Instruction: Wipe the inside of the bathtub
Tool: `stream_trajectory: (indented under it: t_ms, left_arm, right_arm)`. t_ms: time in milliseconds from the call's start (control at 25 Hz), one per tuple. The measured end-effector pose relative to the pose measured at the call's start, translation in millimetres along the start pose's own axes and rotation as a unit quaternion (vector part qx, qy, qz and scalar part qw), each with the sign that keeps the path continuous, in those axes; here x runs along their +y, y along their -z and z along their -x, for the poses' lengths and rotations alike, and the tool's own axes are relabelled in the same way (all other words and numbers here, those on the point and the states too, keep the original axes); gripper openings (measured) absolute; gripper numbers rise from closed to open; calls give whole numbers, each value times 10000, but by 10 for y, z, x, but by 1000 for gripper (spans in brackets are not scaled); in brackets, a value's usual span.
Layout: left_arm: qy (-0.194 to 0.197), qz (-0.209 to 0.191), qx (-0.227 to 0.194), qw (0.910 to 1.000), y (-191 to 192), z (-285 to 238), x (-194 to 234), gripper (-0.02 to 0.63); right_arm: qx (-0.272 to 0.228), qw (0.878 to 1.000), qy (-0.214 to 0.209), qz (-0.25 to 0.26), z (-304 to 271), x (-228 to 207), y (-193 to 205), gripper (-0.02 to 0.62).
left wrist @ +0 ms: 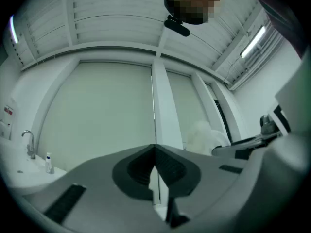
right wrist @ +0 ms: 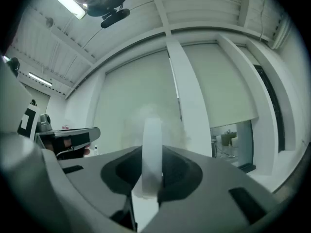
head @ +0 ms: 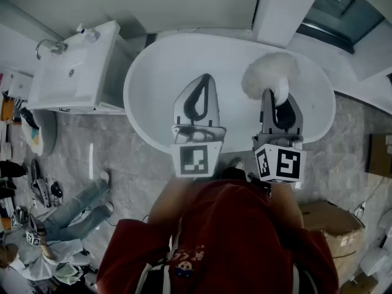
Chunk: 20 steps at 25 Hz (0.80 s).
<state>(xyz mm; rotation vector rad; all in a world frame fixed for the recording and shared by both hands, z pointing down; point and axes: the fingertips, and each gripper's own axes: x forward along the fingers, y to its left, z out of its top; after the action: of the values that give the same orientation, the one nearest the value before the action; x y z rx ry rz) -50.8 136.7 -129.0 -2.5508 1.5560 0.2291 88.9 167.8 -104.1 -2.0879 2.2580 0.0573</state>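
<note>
right gripper (right wrist: 148,154) | fingers (right wrist: 181,170) clamp duster (head: 269,73) by handle | head over bathtub (head: 144,106)

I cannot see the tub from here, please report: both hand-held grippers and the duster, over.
Left hand-held gripper shut, empty, above bathtub. Right hand-held gripper shut on fluffy white duster by its handle, head over the tub. Nothing seen in the way.

No wording can be made out anywhere; the left cube (head: 196,159) and right cube (head: 278,163) carry only black-and-white square markers, no letters; a small emblem (head: 184,263) on the person's red top (head: 236,225), at the near edge, is too blurred to read; a red-marked sign (left wrist: 8,110) at the far left in the left gripper view is too small to read.
</note>
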Motion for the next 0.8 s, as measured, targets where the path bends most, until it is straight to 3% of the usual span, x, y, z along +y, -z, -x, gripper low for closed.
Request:
stream_trajectory:
  t_ms: [400,800]
  left_arm:
    - [-22,-134,-31,9999,-34,16,-306,14]
    - [-274,-184,145,9993,222,-77,-92,14]
  right_arm:
    - [-103,9999,53,126,160,-271,-30,94]
    - [48,9991,-238,340,-192,-64,275,94]
